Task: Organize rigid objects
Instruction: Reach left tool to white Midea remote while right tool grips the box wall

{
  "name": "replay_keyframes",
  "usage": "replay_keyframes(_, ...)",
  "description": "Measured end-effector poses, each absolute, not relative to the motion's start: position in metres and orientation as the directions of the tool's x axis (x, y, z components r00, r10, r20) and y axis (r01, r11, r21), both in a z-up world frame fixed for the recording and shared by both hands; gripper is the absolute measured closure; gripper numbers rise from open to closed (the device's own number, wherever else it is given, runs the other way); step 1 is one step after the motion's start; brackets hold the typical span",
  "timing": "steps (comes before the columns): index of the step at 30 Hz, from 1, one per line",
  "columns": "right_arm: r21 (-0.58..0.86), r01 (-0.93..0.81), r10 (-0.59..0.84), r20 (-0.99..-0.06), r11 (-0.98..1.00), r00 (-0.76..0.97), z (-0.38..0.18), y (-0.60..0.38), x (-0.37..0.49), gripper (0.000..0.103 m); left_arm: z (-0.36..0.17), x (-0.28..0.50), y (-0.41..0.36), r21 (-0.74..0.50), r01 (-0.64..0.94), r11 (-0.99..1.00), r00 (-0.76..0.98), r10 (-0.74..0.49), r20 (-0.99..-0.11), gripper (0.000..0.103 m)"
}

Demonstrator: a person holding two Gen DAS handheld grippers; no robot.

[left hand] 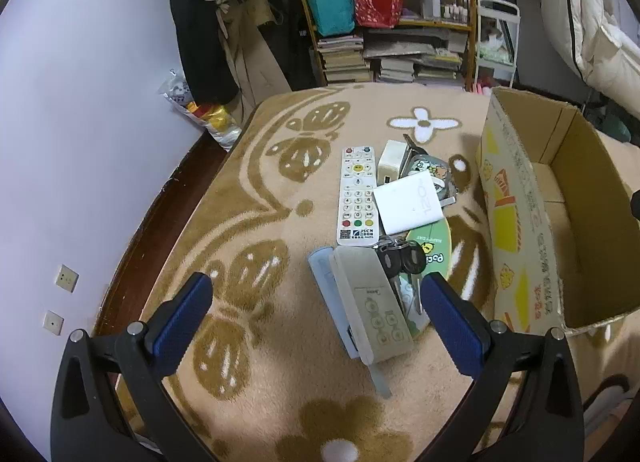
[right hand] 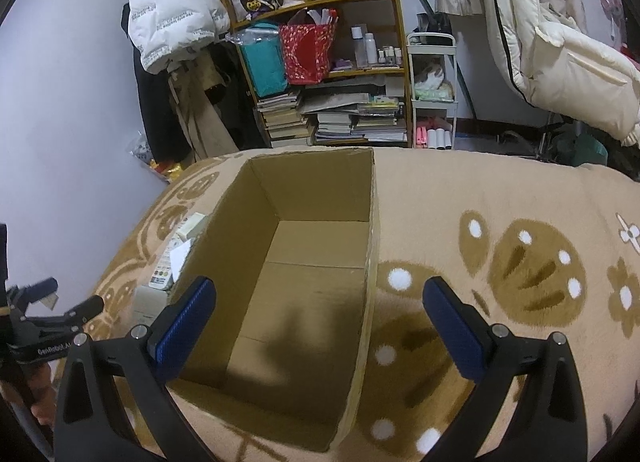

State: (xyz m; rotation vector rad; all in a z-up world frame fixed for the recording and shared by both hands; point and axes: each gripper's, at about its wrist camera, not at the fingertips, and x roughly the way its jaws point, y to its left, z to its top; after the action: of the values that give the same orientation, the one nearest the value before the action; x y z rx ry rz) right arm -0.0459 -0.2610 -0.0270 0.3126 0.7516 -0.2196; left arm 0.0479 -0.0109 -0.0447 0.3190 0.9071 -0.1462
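Note:
A pile of small items lies on the patterned blanket (left hand: 280,342): a white TV remote (left hand: 357,195), a beige remote (left hand: 374,304) on a pale blue one (left hand: 326,278), black keys (left hand: 400,260), a white charger (left hand: 392,161), a white card box (left hand: 410,203), a green oval piece (left hand: 434,252). My left gripper (left hand: 316,306) is open just above the beige remote, nothing between its fingers. The open cardboard box (left hand: 516,221) stands to the right of the pile. My right gripper (right hand: 320,318) hangs open over that box (right hand: 304,294), which is empty inside.
A bookshelf (left hand: 384,21) with bags and stacked books stands behind the bed, beside hanging coats (right hand: 172,1). The wall (left hand: 80,101) runs along the left, with the dark bed edge (left hand: 160,221). A hand with the left gripper shows at the right wrist view's left edge (right hand: 36,326).

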Motion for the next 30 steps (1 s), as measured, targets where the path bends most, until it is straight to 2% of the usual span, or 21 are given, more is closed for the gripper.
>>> replay_keyframes(9,0.232,0.309,-0.04,-0.738,0.923,0.674,-0.038,-0.273,-0.029,0.0,-0.06,0.071,-0.03,0.238,0.353,0.905,0.547,0.007,-0.837,0.0)
replay_keyframes(18,0.267,0.317,0.01,-0.779,0.91,0.627,-0.054,-0.285,-0.012,0.014,-0.089,0.099,-0.033,0.188,0.361,0.914,0.43,0.016,-0.903,0.001)
replay_keyframes(21,0.285,0.313,0.041,-0.794,0.906,0.606,-0.06,-0.287,-0.008,0.028,-0.099,0.102,-0.034,0.191,0.368,0.91,0.396,0.032,-0.917,0.001)
replay_keyframes(24,0.283,0.309,0.056,-0.813,0.908,0.579,-0.066,-0.286,-0.004,0.037,-0.108,0.102,-0.035,0.202,0.375,0.905,0.372,0.052,-0.927,0.001)
replay_keyframes(28,0.233,0.319,0.016,-0.828,0.919,0.56,-0.068,-0.286,-0.005,0.06,-0.112,0.098,-0.039,0.213,0.391,0.895,0.372,0.058,-0.927,0.001)
replay_keyframes(30,0.238,0.33,0.014,-0.829,0.914,0.56,-0.069,-0.29,-0.006,0.065,-0.112,0.096,-0.041,0.218,0.398,0.891,0.375,0.059,-0.925,0.001)
